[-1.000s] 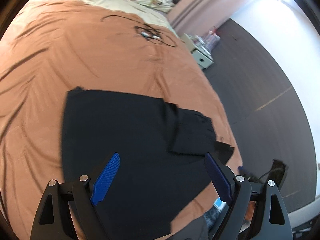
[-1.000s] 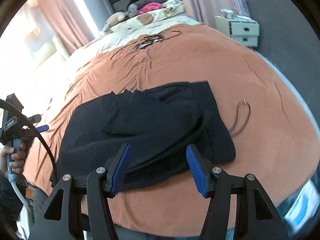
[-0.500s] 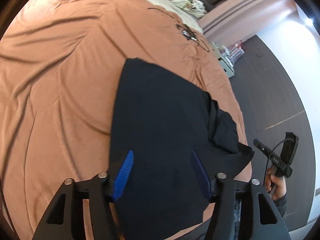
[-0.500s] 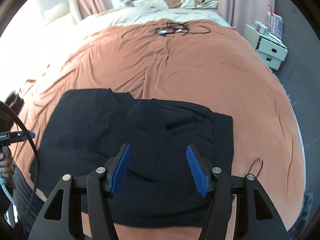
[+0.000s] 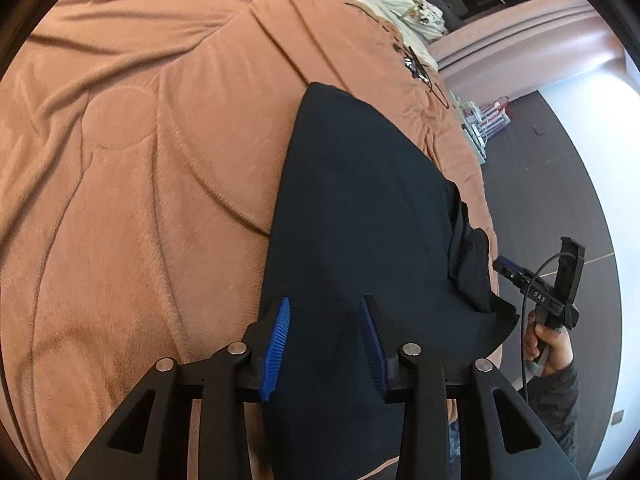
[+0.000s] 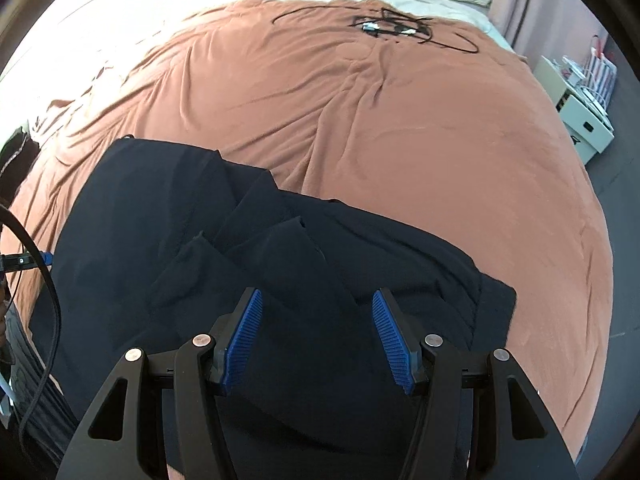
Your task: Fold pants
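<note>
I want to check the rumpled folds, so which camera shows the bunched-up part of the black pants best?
The right wrist view: the bunched folds of the black pants lie in full view there. The left wrist view shows them only as a narrow crumpled strip along the pants' far edge.

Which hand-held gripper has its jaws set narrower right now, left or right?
The left hand-held gripper: its jaws have just been closing, with the black pants behind the gap, not pinched. The right hand-held gripper stands wider over the rumpled part.
</note>
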Demonstrator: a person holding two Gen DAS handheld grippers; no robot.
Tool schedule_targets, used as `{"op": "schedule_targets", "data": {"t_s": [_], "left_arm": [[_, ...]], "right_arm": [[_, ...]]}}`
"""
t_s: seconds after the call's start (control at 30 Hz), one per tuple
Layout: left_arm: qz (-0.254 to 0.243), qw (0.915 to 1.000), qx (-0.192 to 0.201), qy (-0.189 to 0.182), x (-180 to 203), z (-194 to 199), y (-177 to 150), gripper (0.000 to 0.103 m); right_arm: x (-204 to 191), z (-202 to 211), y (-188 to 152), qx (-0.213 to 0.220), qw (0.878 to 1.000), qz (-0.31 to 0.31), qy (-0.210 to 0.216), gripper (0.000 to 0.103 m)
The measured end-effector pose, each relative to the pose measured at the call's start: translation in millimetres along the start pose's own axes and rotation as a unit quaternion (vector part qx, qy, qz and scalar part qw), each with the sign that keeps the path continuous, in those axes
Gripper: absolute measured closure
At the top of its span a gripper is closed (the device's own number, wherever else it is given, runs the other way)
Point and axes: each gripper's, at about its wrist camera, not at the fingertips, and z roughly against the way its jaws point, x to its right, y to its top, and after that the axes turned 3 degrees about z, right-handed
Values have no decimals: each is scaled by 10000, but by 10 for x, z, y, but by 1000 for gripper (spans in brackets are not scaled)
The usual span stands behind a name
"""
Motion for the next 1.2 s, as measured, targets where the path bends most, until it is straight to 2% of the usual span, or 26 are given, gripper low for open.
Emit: {"op": "schedule_targets", "data": {"t_s": [0.23, 0.27, 0.3, 0.33, 0.37, 0.4, 0.5, 0.7, 0.77, 0.87, 1.0, 1.07, 1.17, 1.2], "left_arm": [[51, 10000, 37, -47, -64, 40, -25, 65], [52, 10000, 39, -42, -69, 40, -31, 65], [55, 10000, 39, -40, -82, 39, -42, 65], [70, 10000, 35, -39, -101, 40, -52, 65], [99, 9999, 35, -44, -119, 41, -60, 65], [120, 9999, 38, -50, -127, 39, -65, 65], [140, 9999, 47, -56, -151, 58, -83, 65], [137, 9998, 75, -113, -130, 90, -65, 65], [115, 9998, 88, -127, -120, 103, -71, 65], [101, 9998, 104, -143, -110, 119, -86, 65], [139, 9997, 130, -154, -127, 138, -104, 65], [146, 9997, 136, -148, -130, 152, -114, 65], [146, 9997, 144, -137, -132, 168, -120, 65], [143, 9997, 148, -134, -125, 171, -117, 65]], "right_arm": [[36, -250, 54, -70, 9993, 290, 221, 47], [44, -290, 64, -76, 9992, 282, 266, 51], [47, -321, 69, -83, 9990, 276, 329, 63], [47, -340, 64, -112, 9987, 279, 403, 71], [39, -345, 58, -124, 9986, 303, 408, 85], [21, -341, 49, -78, 9989, 383, 262, 93], [40, -231, 16, 144, 9990, 325, 278, 101], [302, 64, -27, 483, 9985, -239, 90, 103], [400, 160, -39, 548, 9976, -411, -106, 103], [502, 255, -50, 576, 9946, -691, -511, 103], [709, 297, -58, 444, 9811, -1333, -1330, 100], [720, 288, -75, 404, 9798, -1472, -1293, 97], [598, 290, -80, 459, 9834, -1294, -1186, 93], [595, 297, -75, 449, 9846, -1236, -1152, 84]]}}
